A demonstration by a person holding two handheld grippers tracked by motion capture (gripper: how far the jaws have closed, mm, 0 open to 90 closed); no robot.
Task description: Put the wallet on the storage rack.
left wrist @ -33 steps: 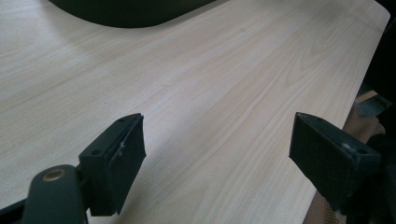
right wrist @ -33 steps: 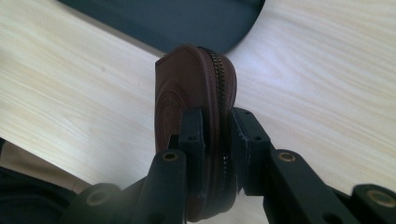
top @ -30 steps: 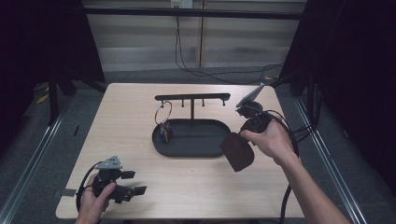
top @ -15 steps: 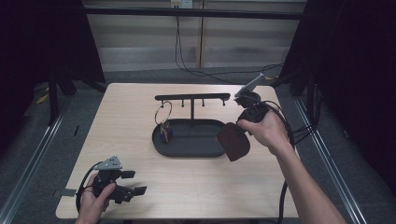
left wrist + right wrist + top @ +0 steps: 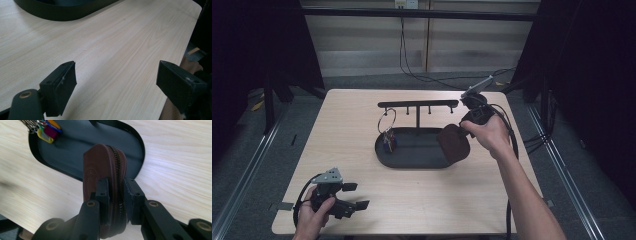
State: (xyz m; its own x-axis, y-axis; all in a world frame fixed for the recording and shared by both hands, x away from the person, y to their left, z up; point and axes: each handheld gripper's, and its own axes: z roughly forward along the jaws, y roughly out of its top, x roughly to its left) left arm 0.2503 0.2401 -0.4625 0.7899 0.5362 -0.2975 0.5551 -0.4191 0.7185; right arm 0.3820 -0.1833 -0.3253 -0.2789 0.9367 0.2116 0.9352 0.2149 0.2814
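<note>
My right gripper (image 5: 115,192) is shut on a round brown zipped pouch (image 5: 105,167), its pads pressed on both faces beside the zipper. In the high view the brown pouch (image 5: 454,143) hangs above the right end of the black oval tray (image 5: 409,159), held by my right gripper (image 5: 466,131). A bunch of keys with coloured tags (image 5: 388,140) hangs on a ring from the black rack (image 5: 418,104) over the tray's left end; the coloured key tags (image 5: 47,130) show at the top left. My left gripper (image 5: 354,196) rests open at the table's front left corner, its jaws (image 5: 117,87) wide apart over bare wood.
The light wooden table (image 5: 427,200) has bare surface in front of the tray and at both sides. The table's front edge (image 5: 180,62) runs close by my left gripper. Cables trail off the table's right side and back. Dark curtains stand around.
My right hand has carried the pouch away from the front right of the tray toward the tray's right end, farther back on the table. The left gripper has stayed still.
</note>
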